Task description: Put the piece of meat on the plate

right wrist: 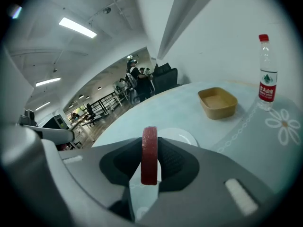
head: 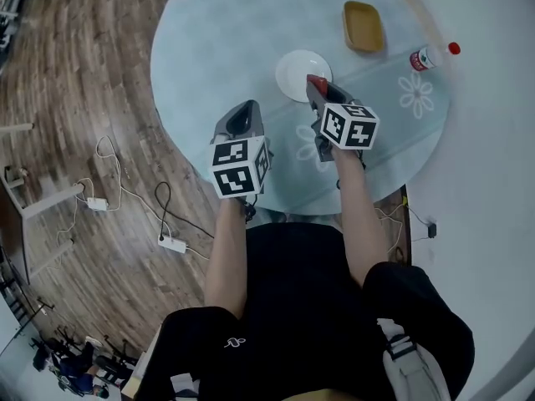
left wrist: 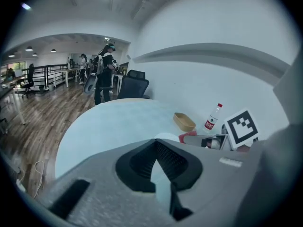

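Note:
A flat red piece of meat (right wrist: 150, 160) stands on edge between the pads of my right gripper (right wrist: 150, 143), which is shut on it. In the head view the meat (head: 317, 83) hangs at the near right rim of the white plate (head: 299, 72), just above it. The plate (right wrist: 183, 135) shows right behind the jaws in the right gripper view. My left gripper (head: 242, 119) hovers over the table to the plate's near left, its jaws (left wrist: 155, 143) shut with nothing between them. From the left gripper view, the plate (left wrist: 165, 137) peeks over the jaws.
A tan tray (head: 363, 26) and a red-capped water bottle (head: 433, 55) stand beyond the plate on the round, light blue table (head: 209, 48). Cables and power strips (head: 171, 242) lie on the wooden floor to the left. People (left wrist: 105, 72) stand far behind.

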{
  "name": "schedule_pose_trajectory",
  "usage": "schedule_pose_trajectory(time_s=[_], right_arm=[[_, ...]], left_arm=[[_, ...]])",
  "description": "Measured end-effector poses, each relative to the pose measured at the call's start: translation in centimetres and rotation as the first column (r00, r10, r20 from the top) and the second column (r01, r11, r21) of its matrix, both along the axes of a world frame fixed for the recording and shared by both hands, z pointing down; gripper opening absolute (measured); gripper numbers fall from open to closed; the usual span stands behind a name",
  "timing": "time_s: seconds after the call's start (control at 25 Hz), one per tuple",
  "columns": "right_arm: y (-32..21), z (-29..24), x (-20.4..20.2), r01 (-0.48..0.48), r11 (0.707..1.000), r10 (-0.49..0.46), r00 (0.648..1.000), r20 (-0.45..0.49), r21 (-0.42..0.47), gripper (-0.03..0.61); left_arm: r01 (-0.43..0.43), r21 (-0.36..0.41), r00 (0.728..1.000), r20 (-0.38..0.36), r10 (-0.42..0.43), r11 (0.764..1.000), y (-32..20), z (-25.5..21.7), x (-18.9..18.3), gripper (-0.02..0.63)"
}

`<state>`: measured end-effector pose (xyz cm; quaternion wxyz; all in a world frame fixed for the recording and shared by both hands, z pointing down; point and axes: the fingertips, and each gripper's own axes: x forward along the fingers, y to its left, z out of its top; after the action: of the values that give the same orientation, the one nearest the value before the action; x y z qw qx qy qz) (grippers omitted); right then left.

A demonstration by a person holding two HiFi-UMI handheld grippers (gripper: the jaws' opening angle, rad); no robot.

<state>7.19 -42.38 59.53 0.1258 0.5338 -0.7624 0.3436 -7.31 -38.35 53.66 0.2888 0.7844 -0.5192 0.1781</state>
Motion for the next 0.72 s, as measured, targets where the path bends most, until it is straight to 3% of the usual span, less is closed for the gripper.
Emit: schedule_pose_trajectory(time_s=[0.32,0.52,0.72], right_arm=[[-3.6,6.1,-2.9,0.051,0.989,-0.059,0.997,-0.053,-0.138,0.103],[-5.1,7.1,-3.5,0.059,0.986,-0.064,0.998,-0.026,-0.154,0.104],[-5.6,7.3,-2.3,0.046,0.988,-0.050,0.999,-0.022,-0.146,0.110]], left_arm=[[0.036,-0.035,0.999,0.009,-0.036,0.999,-1.6,1.4,-5.1,0.000],[0.102,-0.050,0.995,0.001,-0.102,0.994,-2.4,1.7,-8.9,0.000],[0.084,-0.052,0.996,0.000,-0.084,0.995,-2.0,1.8,-7.9,0.000]])
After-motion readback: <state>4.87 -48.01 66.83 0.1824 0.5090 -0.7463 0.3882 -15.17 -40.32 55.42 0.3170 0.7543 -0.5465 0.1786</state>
